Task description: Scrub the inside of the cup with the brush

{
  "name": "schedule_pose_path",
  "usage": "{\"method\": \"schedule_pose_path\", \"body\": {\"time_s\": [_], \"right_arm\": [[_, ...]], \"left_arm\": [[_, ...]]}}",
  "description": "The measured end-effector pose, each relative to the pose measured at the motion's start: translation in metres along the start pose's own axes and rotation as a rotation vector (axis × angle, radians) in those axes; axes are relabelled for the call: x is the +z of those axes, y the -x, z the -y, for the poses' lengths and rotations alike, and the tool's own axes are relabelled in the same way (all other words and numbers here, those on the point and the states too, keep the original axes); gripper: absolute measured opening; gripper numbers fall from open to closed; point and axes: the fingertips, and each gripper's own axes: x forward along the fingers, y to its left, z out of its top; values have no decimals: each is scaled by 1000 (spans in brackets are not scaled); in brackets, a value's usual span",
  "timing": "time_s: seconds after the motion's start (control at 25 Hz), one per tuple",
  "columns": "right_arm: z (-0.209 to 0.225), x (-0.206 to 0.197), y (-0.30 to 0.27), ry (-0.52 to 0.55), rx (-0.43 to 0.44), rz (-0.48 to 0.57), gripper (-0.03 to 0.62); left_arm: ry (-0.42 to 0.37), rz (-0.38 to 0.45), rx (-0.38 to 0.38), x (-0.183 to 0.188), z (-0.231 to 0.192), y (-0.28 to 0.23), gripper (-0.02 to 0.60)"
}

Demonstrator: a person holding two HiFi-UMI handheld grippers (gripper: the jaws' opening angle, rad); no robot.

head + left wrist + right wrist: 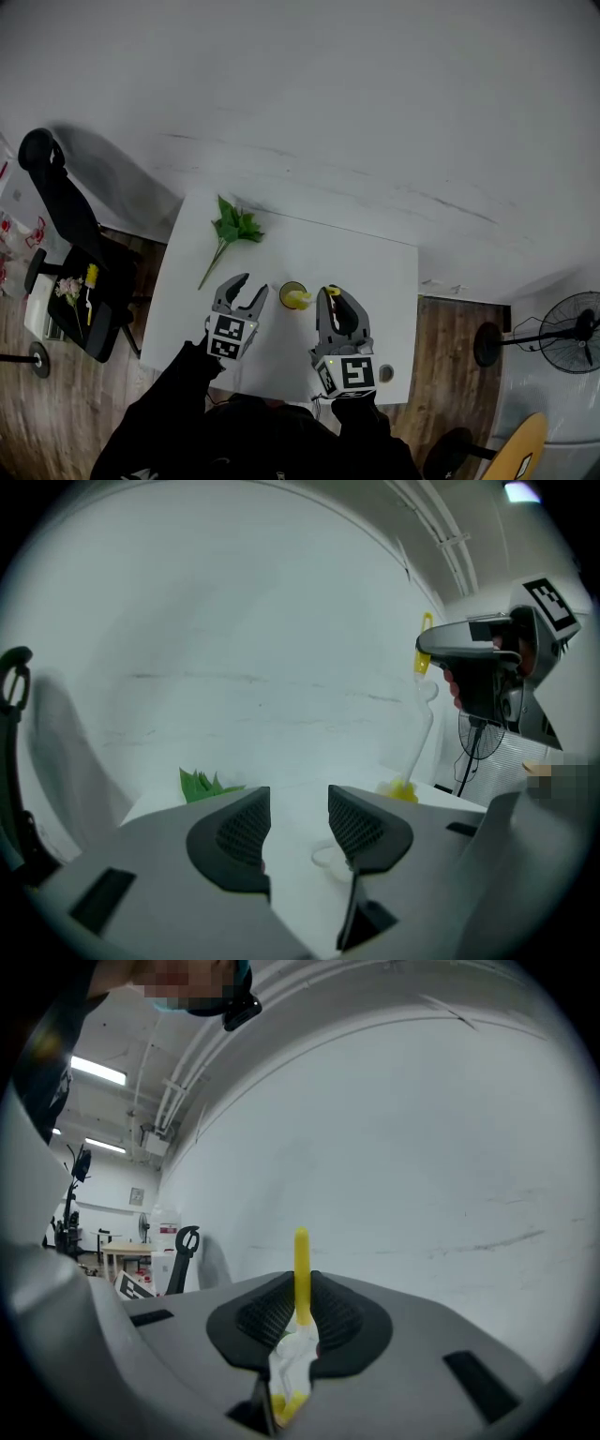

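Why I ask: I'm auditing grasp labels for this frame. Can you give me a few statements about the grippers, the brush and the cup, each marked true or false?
1. The right gripper is shut on the brush. True.
2. The left gripper holds the cup. False: its fingers stand apart and grip nothing, and the cup stands on the table.
3. A green leafy sprig lies on the table. True.
4. A fan stands on the table. False: the fan stands on the floor, off to the table's right in the head view.
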Motion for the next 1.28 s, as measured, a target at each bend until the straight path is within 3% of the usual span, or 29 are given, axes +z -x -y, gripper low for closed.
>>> {"method": "schedule_pose_path", "body": {"time_s": [0.36,0.6,1.28], "right_arm": [[-23,45,53,43,-57,95,66],[-45,55,90,59,-96,119,66],[-99,10,204,11,-238,70,66]], "left_arm": [[-40,137,21,54,3,74,132],[-75,182,25,67,7,123,81],[-125,236,-60,52,53,247,43]]}}
